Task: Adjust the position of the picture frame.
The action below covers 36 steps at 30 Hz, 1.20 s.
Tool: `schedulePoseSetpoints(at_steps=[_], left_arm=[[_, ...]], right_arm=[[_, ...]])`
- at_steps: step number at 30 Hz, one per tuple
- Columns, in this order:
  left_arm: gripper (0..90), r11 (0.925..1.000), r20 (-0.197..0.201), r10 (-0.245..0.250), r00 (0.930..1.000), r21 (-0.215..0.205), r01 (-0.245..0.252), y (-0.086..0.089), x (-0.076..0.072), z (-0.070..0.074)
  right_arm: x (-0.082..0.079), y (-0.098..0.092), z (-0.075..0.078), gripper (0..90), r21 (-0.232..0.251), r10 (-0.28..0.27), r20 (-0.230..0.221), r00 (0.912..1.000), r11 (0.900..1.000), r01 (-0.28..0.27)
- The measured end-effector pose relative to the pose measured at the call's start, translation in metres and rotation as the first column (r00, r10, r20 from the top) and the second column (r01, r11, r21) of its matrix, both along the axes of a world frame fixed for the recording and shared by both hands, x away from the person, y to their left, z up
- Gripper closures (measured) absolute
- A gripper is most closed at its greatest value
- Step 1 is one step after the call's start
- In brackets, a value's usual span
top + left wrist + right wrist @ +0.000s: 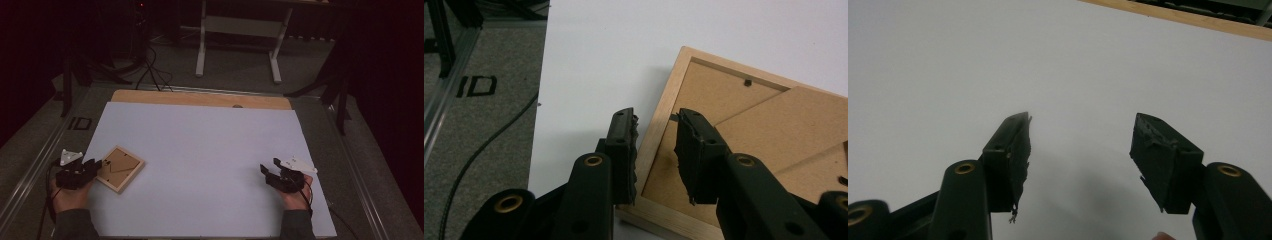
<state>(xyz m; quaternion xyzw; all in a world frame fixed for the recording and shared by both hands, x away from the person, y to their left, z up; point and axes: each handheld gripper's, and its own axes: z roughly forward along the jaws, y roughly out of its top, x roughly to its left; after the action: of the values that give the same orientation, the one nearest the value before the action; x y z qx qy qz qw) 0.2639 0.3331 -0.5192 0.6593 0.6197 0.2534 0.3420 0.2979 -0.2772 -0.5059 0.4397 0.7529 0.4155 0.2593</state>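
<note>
**Left gripper straddles the edge of a face-down picture frame**

From above, the wooden picture frame (119, 168) lies back-side up near the left edge of the white table sheet (210, 150). The left gripper (98, 165) reaches its near corner, while the right gripper (267, 169) rests well apart on the bare sheet at the far right.

In the left gripper view, the jaws stand partly apart across the frame's pale wooden rail (659, 132): one jaw outside it over the sheet, the other over the brown backing board (744, 120). I cannot tell whether the pads press on the rail.

In the right gripper view, the jaws gape wide over plain white sheet, with nothing between them.
</note>
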Motion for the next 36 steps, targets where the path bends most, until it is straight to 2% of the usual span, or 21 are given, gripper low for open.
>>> schedulePoseSetpoints(at_steps=[10, 17, 21, 25, 36], left_arm=[[70.7, 0.9999, -0.015, 0.015, 0.9998, -0.002, -0.016, 0.0019, 0.0011, -0.0017], [71.3, 0.9995, -0.019, 0.017, 0.9997, -0.027, -0.017, 0.0047, 0.0012, -0.0023], [75.7, 0.9985, -0.017, 0.010, 0.9998, -0.053, -0.010, 0.0059, 0.0017, -0.0032], [77.0, 0.9981, -0.015, 0.008, 0.9998, -0.061, -0.009, 0.0065, 0.0022, -0.0036], [77.9, 0.9982, -0.014, -0.005, 0.9999, -0.060, 0.004, 0.0013, 0.0046, -0.0036]], right_arm=[[0.0000, 0.0004, -0.0001, 40.2, -0.002, 0.000, -0.001, 1.0000, 1.000, 0.000], [-0.0002, 0.0003, 0.0000, 39.9, 0.000, 0.000, 0.002, 1.0000, 1.000, 0.000], [-0.0006, 0.0005, 0.0005, 39.7, 0.004, 0.005, 0.008, 1.0000, 1.000, -0.005], [-0.0009, 0.0010, 0.0008, 39.6, 0.005, 0.011, 0.014, 0.9998, 1.000, -0.011], [-0.0015, 0.0019, 0.0016, 39.6, 0.009, 0.028, 0.029, 0.9992, 1.000, -0.028]])
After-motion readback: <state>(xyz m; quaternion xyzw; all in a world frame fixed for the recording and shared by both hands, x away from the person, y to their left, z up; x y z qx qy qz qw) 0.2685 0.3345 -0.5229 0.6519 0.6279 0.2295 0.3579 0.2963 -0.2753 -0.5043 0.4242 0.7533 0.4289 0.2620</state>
